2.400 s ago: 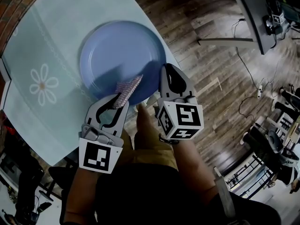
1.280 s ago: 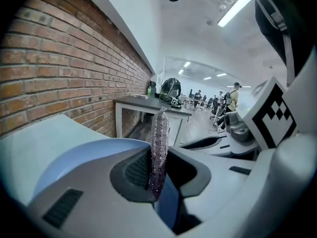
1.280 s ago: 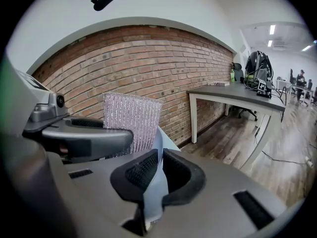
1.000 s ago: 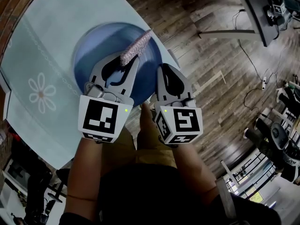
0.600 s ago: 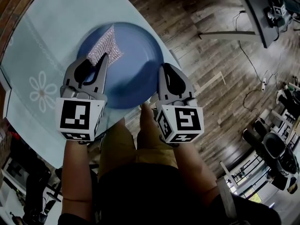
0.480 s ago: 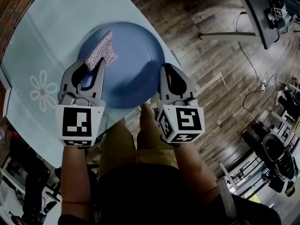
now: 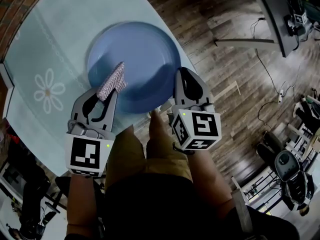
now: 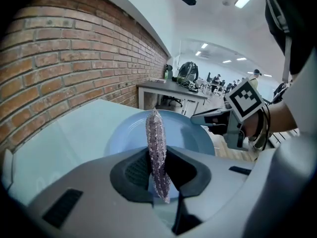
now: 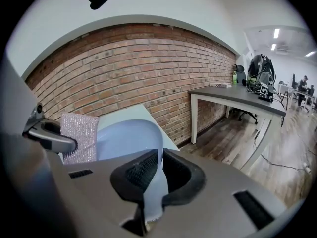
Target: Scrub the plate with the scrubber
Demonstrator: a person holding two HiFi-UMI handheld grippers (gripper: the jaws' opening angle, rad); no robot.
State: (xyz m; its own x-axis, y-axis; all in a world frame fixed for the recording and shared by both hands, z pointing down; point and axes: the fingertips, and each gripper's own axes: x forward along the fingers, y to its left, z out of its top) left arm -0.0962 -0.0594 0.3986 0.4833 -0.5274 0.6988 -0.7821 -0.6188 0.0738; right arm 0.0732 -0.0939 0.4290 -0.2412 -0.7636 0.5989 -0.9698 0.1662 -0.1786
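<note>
Scrubber [image 7: 111, 80] slid nearer over plate [image 7: 145, 49]; left hand-held gripper [image 7: 106, 94] clamps it; right hand-held gripper [image 7: 181, 75] pinches the rim.

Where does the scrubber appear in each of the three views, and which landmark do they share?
Head view: the scrubber sits left of centre, over the blue plate's lower left.
Left gripper view: centre, edge-on, upright.
Right gripper view: left side, a flat glittery patch.
Shared landmark: the blue plate, in all three.
</note>
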